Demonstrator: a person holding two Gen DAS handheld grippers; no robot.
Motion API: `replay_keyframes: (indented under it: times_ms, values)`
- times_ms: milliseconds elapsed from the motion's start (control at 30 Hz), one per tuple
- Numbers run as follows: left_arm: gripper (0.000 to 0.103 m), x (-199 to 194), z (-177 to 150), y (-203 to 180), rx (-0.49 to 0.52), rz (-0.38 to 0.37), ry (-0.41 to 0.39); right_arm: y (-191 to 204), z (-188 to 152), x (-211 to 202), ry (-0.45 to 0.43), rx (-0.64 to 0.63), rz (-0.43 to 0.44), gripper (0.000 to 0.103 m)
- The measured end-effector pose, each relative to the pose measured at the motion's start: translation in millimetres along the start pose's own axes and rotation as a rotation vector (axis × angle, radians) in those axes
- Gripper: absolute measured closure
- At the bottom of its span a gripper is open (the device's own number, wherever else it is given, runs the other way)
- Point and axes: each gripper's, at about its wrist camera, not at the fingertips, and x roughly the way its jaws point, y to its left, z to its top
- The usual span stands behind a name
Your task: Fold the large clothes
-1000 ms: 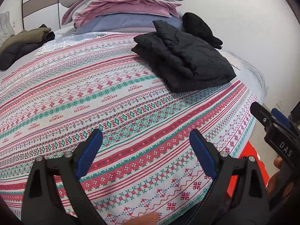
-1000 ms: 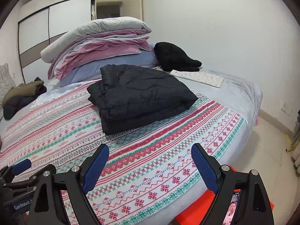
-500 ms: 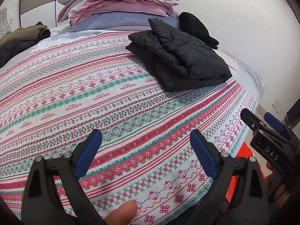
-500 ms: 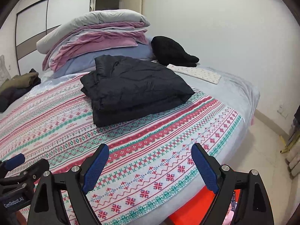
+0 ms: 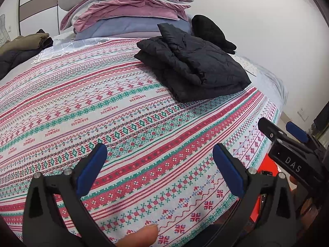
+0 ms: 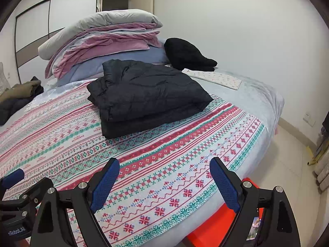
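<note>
A black puffer jacket [image 5: 193,68] lies folded in a thick rectangle on the patterned bedspread [image 5: 102,111], toward the far right of the bed; it also shows in the right wrist view [image 6: 148,94]. My left gripper [image 5: 159,160] is open and empty, held over the near edge of the bed, well short of the jacket. My right gripper [image 6: 164,177] is open and empty, also over the near edge. The right gripper's body shows at the right edge of the left wrist view [image 5: 287,150].
A stack of folded quilts and pillows [image 6: 102,39] stands at the head of the bed. A black garment [image 6: 187,55] lies behind the jacket. An olive and dark jacket [image 5: 18,47] lies at the far left. A red box [image 6: 216,226] stands on the floor by the bed.
Both grippers have shifted slightly, and the folded jacket sits a little nearer and more central in view. Both stay open and empty. A fingertip shows at the bottom of the left view.
</note>
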Motion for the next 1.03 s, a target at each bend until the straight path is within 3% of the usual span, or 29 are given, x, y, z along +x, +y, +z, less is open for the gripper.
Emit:
replay_keyframes:
  times_ms: [1033]
  values:
    - [0.001, 0.7, -4.1, -6.2, 0.004, -0.014, 0.007, -2.1, -0.9, 4.4, 0.015, 0.020, 0.011, 0.012]
